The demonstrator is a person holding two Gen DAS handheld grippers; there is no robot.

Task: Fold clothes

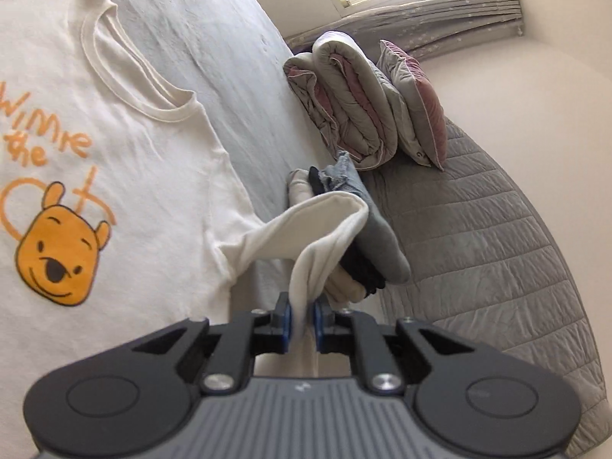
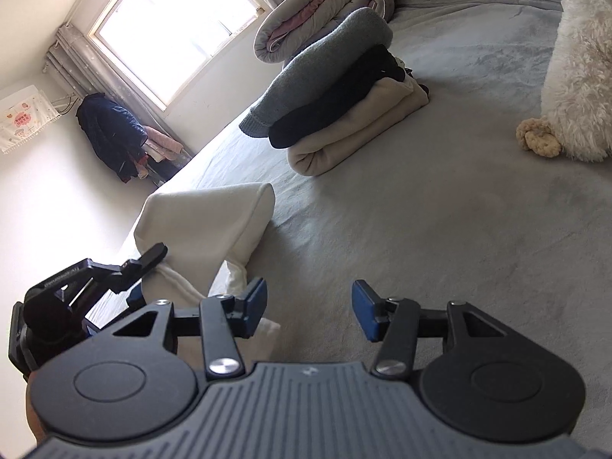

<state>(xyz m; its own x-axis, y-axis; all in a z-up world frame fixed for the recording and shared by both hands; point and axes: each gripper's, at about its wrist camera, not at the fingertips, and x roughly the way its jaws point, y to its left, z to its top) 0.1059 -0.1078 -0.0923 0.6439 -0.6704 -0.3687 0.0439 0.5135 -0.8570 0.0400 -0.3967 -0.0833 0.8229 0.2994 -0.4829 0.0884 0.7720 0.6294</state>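
Your left gripper [image 1: 303, 315] is pinched on the sleeve [image 1: 325, 225] of the cream T-shirt [image 1: 114, 145]; the sleeve is lifted, the body lies flat on the grey bedsheet [image 1: 214, 38]. Your right gripper [image 2: 309, 309] has its fingers spread wide with nothing between them, above bare sheet, just right of the raised sleeve. No containers in view. A stack of folded clothes [image 2: 336, 107] sits beyond the sleeve: grey on top, black in the middle, cream at the bottom. A rolled quilt [image 1: 352, 103] is behind it. The shirt's left side is cut off by the frame, and the print reads only partly. A fluffy white thing [image 2: 577, 69] is cropped at the right edge; can't tell what it is.
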